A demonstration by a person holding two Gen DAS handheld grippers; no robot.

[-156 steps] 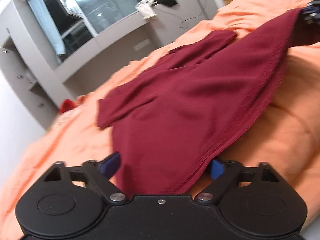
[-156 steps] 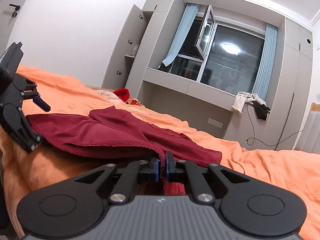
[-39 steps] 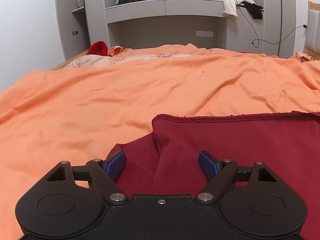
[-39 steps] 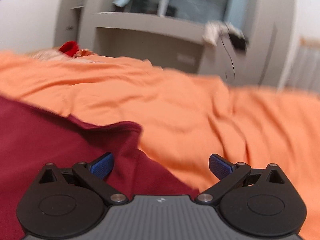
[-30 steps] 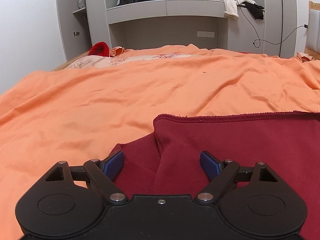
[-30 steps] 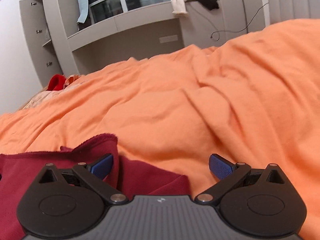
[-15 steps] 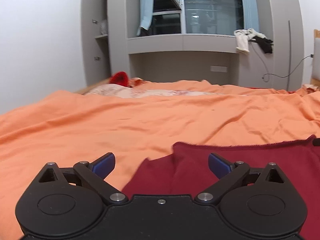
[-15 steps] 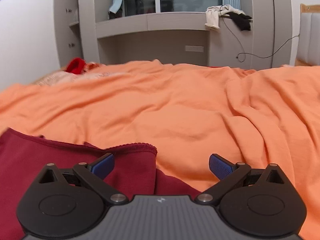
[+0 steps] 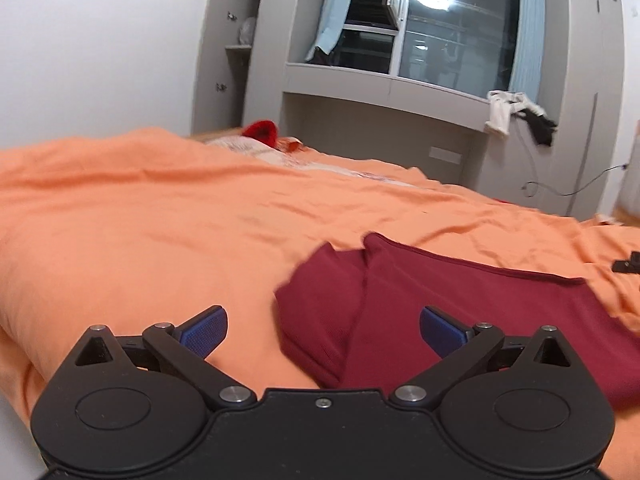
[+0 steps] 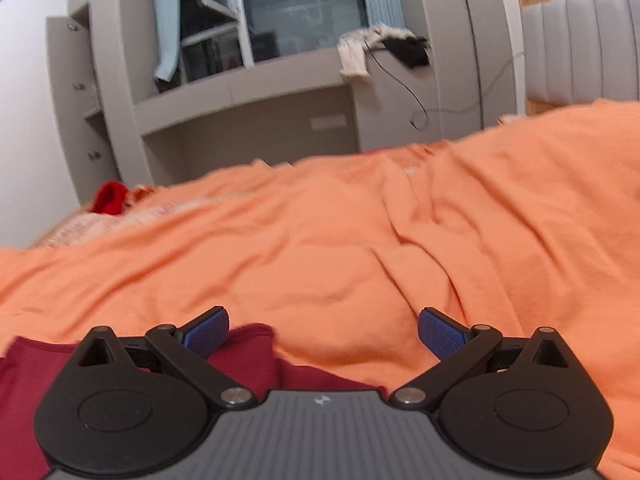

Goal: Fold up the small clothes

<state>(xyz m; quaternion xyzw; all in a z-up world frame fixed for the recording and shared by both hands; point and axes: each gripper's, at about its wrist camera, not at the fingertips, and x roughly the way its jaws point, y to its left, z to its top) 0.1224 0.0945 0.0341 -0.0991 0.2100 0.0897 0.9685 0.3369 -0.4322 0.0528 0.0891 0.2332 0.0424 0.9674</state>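
The left gripper (image 9: 323, 330) has its jaws spread wide and grips nothing; its blue ribbed pads (image 9: 203, 330) sit on black linkage arms above a black housing with two round discs. The garment (image 9: 440, 304), a dark red knit piece with a fine weave, lies flat on the bed below and beyond those fingers: its left folded edge falls in the gap between them, nearer the right pad, and most of the cloth runs off to the right, passing under the right finger. A layer is folded over along a crease that climbs from the housing toward the far edge, where a narrow stitched hem runs to the right; a smaller flap sticks out on the left of that crease. The right gripper (image 10: 323, 330) is likewise wide open and empty, with the same blue textured pads (image 10: 442, 332) and a grey ribbed housing. In the right wrist view the garment (image 10: 248, 354) shows only at the lower left, with a rounded corner just behind the left pad and more cloth running under the housing; the gap between these fingers otherwise frames bare sheet. The sheet (image 9: 160, 220) is orange, soft and creased into long shallow wrinkles. Farther off a bright red item (image 9: 262, 131) lies at the bed's far side. Behind it stands a grey built-in ledge (image 9: 384, 90), with pale and black clothes (image 9: 508, 110) draped over its right end, under a dark window with blue curtains (image 9: 528, 28).
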